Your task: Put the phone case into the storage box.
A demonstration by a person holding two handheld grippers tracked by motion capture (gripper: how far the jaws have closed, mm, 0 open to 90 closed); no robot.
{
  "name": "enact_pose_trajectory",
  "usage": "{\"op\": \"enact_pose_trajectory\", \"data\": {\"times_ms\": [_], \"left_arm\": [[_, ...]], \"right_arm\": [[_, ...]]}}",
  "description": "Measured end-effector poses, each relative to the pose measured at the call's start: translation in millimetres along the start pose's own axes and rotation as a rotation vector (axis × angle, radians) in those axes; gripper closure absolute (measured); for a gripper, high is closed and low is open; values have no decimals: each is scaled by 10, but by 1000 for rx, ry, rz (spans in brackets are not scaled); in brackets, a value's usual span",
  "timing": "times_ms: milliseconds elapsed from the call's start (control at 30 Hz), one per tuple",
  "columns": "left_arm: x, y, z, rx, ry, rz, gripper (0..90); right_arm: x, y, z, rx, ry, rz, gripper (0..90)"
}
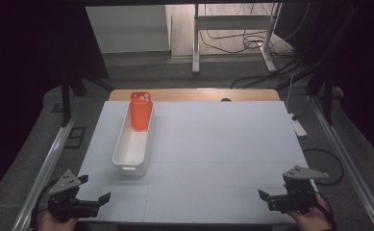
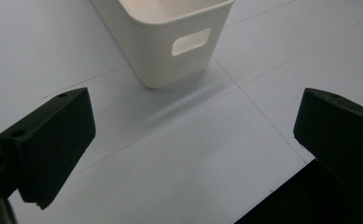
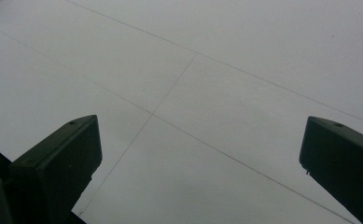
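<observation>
Item 1, bin (image 1: 133, 153): long white plastic bin with a cut-out handle at its near end, sitting on the left half of the table (image 1: 213, 159), long axis running away from the person. In the left gripper view its near end (image 2: 170, 42) is lying just ahead of the jaws.

Item 2, phone (image 1: 141, 111): orange-red, camera cluster uppermost, leaning in the far end of the bin, its top rising above the rim.

Item 3, left gripper (image 1: 94, 188): resting low at the near left corner of the table, pointing inward. Jaws are standing wide apart, holding nothing.

Item 4, right gripper (image 1: 266, 197): sitting at the near right corner, well apart from the bin. Jaws are likewise spread wide, nothing between them; they are looking down on bare table (image 3: 207, 93).

Step in hand, as judged: nothing is being gripped yet; both hands appear to be waiting at the start, the work most likely concerning the phone and bin.

Next move, as judged: the left gripper, being nearer, would be reaching forward past the bin's near end to the far end, closing across the phone's thin edges, and lifting straight up to clear the rim. The leaning phone could slip.

Markings: no brand, label or writing is readable on the phone, bin or grippers.
</observation>
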State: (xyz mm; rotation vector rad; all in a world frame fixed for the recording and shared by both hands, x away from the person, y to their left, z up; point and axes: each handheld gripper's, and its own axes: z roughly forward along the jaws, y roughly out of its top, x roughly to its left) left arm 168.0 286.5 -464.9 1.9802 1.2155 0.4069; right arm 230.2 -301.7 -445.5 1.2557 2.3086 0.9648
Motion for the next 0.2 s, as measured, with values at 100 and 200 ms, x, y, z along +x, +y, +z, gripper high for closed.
{"op": "enact_pose_trajectory", "data": {"times_ms": [100, 200], "left_arm": [[2, 3, 10, 7, 0, -3, 1], [9, 9, 16, 10, -5, -11, 1]], "right_arm": [[1, 0, 2, -1, 0, 0, 0], [-1, -2, 5, 1, 0, -3, 0]]}}
